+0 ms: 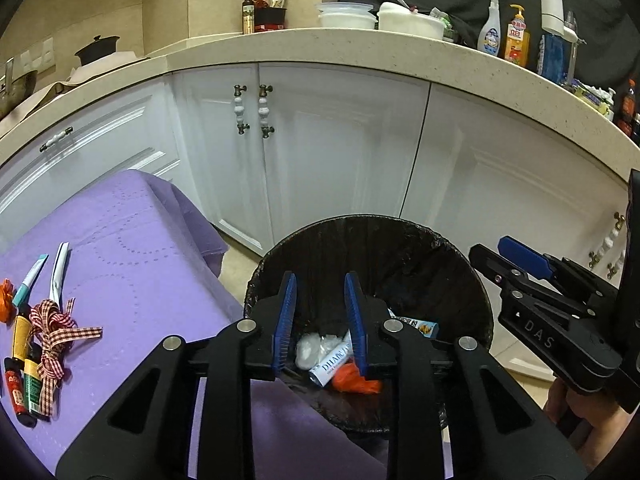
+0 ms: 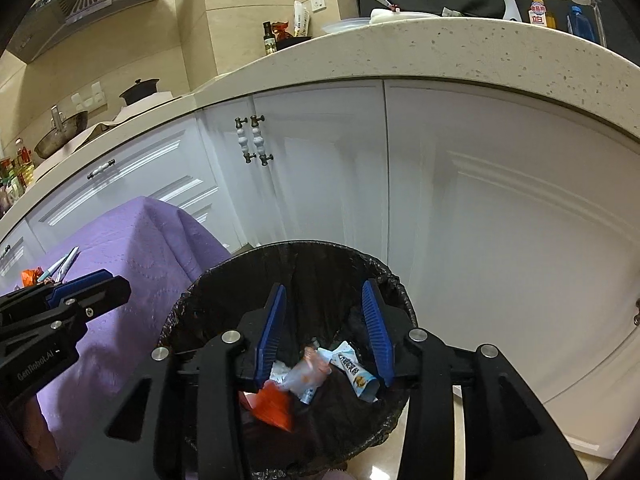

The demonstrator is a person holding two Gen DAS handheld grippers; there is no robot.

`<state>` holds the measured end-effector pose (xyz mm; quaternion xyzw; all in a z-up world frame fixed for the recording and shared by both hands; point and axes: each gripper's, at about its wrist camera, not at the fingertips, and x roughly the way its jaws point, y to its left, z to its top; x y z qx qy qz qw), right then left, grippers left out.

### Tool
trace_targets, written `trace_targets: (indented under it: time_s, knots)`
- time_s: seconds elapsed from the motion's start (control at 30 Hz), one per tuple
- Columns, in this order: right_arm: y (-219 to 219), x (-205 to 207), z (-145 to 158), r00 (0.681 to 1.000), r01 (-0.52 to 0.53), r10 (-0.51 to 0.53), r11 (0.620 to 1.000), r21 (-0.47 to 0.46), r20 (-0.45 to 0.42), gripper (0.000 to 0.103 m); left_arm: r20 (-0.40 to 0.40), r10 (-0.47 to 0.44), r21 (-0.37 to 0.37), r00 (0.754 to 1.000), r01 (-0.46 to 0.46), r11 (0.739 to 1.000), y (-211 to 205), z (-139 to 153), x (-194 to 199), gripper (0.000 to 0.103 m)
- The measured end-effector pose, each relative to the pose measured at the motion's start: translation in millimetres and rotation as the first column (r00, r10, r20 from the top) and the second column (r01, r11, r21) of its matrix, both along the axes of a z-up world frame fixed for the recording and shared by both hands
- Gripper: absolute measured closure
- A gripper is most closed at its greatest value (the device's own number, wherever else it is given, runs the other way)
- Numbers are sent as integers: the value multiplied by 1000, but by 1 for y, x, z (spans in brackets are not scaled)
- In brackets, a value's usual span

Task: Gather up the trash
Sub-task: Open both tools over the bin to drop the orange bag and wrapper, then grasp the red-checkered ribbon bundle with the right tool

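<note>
A bin with a black liner (image 1: 400, 222) (image 2: 280, 246) stands on the floor beside the purple-covered table (image 1: 140, 260). My left gripper (image 1: 320, 280) hangs over it, open, with nothing between its blue pads. My right gripper (image 2: 325, 292) is also open and empty over the bin, and it shows at the right of the left wrist view (image 1: 496, 252). In the bin lie an orange wrapper (image 2: 272, 404), a blue-white packet (image 2: 356, 372) and a blurred clear wrapper (image 2: 308, 376) below the right jaws. On the table remain a checked ribbon (image 1: 52, 328), two sachets (image 1: 60, 268) and small lighters (image 1: 20, 360).
White cabinet doors (image 1: 340, 152) with knobbed handles close the space behind the bin. The stone countertop (image 1: 360, 52) above carries bowls, bottles and a soap dispenser. Beige floor tile shows between the table and the cabinets. A hand (image 1: 580, 412) holds the right gripper.
</note>
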<state>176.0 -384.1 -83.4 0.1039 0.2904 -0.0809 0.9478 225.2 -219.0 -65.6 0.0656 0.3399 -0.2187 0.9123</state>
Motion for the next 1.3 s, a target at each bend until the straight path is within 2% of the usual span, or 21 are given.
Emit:
trace_targets:
  time_s: [0.03,0.1,0.47,0.57,0.73,0.93,1.1,1.3]
  knots:
    - [0,-1,1,1000,1,-1,1000,0,2,61,0,2,-2,1000,-2,1000,1,1,0,76]
    - [2,-3,3,1000,1,-1,1000,-3,8,60,6,14,-10,1000,-14,1000,5,3,-2,67]
    - [29,-5,23,998,-34,34,999,-10,45,58,50,85,-55,995,-82,995,42,28,-16,64]
    - [46,-2,28,996,-67,67,998,-8,54,57,63,132,-66,989,-128,990,64,34,-22,55]
    - [88,8,35,986,-154,155,988,-13,64,54,61,226,-73,972,-221,972,112,38,-30,55]
    - [143,16,41,961,-267,267,964,-16,67,52,60,375,-75,925,-370,926,186,40,-41,54]
    - [193,25,43,930,-362,362,932,-23,59,52,58,489,-65,870,-486,872,248,38,-53,53]
    - [239,33,39,898,-438,439,898,-30,32,51,47,573,-60,818,-570,819,301,33,-68,53]
